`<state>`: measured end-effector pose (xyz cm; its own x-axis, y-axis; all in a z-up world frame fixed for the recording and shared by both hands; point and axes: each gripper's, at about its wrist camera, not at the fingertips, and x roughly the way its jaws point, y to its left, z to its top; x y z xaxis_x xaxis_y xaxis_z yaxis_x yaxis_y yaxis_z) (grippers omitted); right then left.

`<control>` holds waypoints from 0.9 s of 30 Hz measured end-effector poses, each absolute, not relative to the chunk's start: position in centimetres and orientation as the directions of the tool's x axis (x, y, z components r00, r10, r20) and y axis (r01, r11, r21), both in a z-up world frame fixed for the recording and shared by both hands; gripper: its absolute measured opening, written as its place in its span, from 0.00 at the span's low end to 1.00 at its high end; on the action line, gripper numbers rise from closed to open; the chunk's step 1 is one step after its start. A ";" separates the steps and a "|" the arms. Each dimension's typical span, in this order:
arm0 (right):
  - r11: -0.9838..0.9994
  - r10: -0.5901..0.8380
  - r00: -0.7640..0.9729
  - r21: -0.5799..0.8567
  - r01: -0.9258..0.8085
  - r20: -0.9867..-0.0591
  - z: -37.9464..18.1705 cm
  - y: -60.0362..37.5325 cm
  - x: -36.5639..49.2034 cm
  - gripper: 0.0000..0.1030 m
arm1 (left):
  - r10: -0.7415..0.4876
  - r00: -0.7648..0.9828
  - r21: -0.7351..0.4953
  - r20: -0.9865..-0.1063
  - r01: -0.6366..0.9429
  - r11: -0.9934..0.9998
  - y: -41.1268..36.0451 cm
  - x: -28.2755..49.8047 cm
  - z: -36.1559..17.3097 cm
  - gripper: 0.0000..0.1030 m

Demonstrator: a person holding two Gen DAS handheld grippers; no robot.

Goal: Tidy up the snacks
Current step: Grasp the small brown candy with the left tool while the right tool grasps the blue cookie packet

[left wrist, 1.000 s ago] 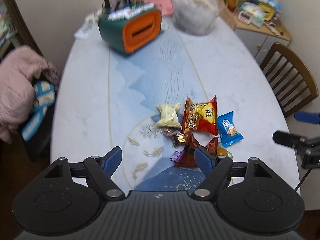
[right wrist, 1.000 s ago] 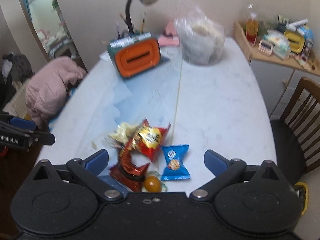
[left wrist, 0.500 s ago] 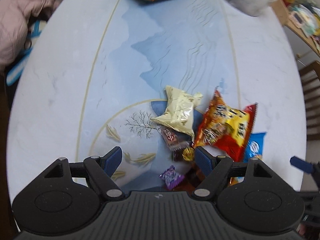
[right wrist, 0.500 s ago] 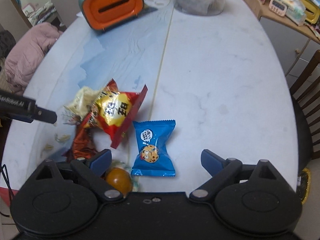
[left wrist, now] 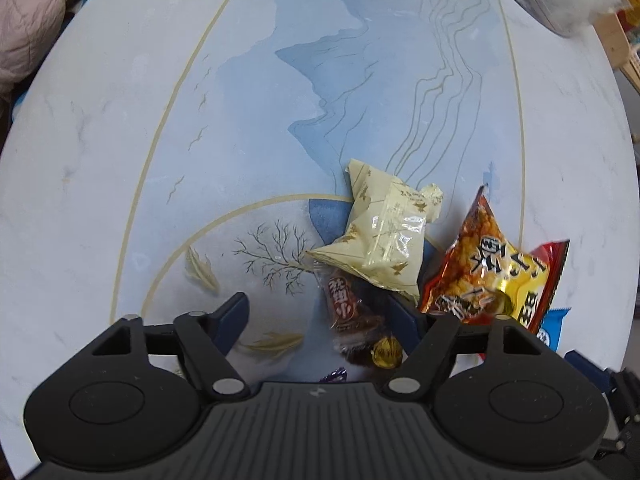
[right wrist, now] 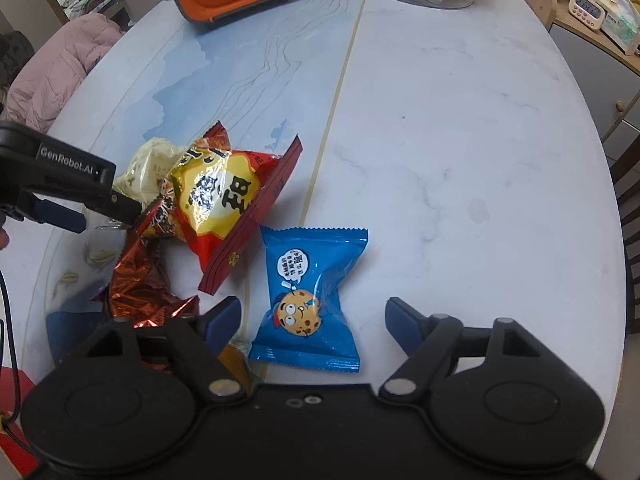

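Fingers on both my grippers are apart and have just been closing in, not pressing on anything yet. My right gripper [right wrist: 312, 318] hangs over the blue cookie pack [right wrist: 310, 300]. It's a pillow-style wrapper with crimped ends, a cartoon cookie face and a white speech bubble, lying flat on the white marble part of the table [right wrist: 460, 140], with its lower half between my fingers but touching neither.

My left gripper [left wrist: 320, 316] points straight down over the brown candy [left wrist: 348, 316], a clear-ended wrapper with red and white lettering, lying between the fingers, closer to the right one. A gold foil ball [left wrist: 386, 354] sits right against it. Just above, a cream pack [left wrist: 384, 236] with little gold marks leans over the candy's top end. To its right is the puffy red and yellow chip bag [left wrist: 492, 276], overlapping the heap. A crumpled red foil wrapper [right wrist: 136, 280] lies below the chip bag in the right view.
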<state>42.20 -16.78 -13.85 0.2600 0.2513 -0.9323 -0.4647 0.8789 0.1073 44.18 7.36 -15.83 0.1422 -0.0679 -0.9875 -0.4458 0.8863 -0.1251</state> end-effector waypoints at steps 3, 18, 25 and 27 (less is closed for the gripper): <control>0.878 0.244 0.267 0.095 -0.470 -0.932 -14.2 -16.6 42.3 0.69 | -0.071 0.132 -0.125 -0.989 -0.462 0.878 7.6 44.4 -16.2 0.53; 0.877 0.229 0.319 0.053 -0.477 -0.920 -14.4 -15.8 41.5 0.28 | -0.018 0.141 -0.081 -0.990 -0.454 0.887 7.5 43.7 -16.4 0.15; 0.890 0.251 0.342 0.077 -0.449 -0.906 -13.2 -16.5 40.6 0.27 | -0.011 0.168 -0.087 -0.986 -0.455 0.886 8.2 41.4 -15.1 0.14; 0.892 0.261 0.347 0.088 -0.443 -0.901 -12.4 -17.2 40.1 0.27 | -0.019 0.182 -0.101 -0.983 -0.450 0.887 8.5 40.8 -14.2 0.14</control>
